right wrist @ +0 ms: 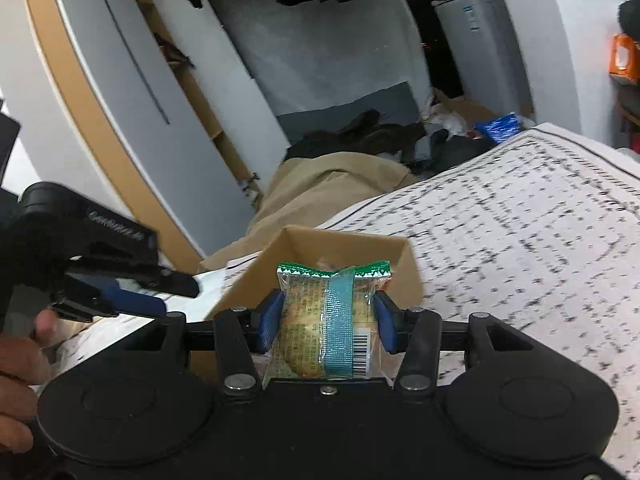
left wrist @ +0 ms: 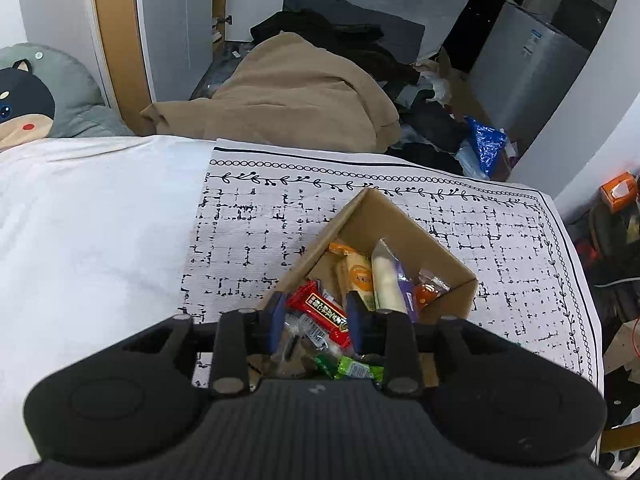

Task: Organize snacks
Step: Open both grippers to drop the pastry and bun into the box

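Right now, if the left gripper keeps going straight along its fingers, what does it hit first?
Probably the red snack bar lying in the cardboard box; it sits between the open fingers of the left gripper. Depth is unclear, so the clear wrappers beside it could come first.

I can see writing but cannot read any of it. The red snack bar (left wrist: 322,312), low in the middle of the left wrist view, has a dark strip of tiny letters. The clear snack packet (right wrist: 328,326), in the middle of the right wrist view, has small print and a barcode.
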`<state>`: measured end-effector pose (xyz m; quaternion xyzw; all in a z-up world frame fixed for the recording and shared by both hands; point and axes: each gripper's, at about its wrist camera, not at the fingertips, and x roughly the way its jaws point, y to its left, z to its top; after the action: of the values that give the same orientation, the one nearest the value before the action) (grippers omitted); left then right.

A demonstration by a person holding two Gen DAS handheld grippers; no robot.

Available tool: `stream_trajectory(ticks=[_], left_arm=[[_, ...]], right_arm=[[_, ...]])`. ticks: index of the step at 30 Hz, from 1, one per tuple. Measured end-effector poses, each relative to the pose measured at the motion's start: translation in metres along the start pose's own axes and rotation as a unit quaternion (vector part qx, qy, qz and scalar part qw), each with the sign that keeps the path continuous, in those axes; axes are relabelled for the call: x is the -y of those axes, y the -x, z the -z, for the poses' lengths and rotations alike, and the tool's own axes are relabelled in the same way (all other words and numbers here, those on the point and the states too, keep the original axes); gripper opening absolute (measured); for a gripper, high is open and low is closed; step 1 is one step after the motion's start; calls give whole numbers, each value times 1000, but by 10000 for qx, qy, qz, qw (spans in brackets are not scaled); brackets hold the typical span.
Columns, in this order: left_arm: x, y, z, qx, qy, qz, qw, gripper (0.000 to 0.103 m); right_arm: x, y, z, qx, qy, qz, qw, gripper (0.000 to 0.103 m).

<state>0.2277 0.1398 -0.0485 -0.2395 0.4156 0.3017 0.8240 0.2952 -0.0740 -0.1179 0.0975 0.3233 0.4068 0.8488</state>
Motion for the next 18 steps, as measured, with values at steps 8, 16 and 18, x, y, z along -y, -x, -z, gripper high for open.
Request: stream_trajectory(ticks=[8, 16, 18], left_arm=[[4, -1, 0, -55, -57, -38, 10000, 56], [10, -5, 7, -310, -92, 111, 9994, 67], [14, -3, 8, -318, -161, 145, 9993, 68]], right_arm=[[-3, -3, 9, -99, 76, -179, 9998, 69], [18, 21, 10, -176, -104, 43, 9998, 69], [24, 31, 10, -152, -127, 203, 9996, 69]])
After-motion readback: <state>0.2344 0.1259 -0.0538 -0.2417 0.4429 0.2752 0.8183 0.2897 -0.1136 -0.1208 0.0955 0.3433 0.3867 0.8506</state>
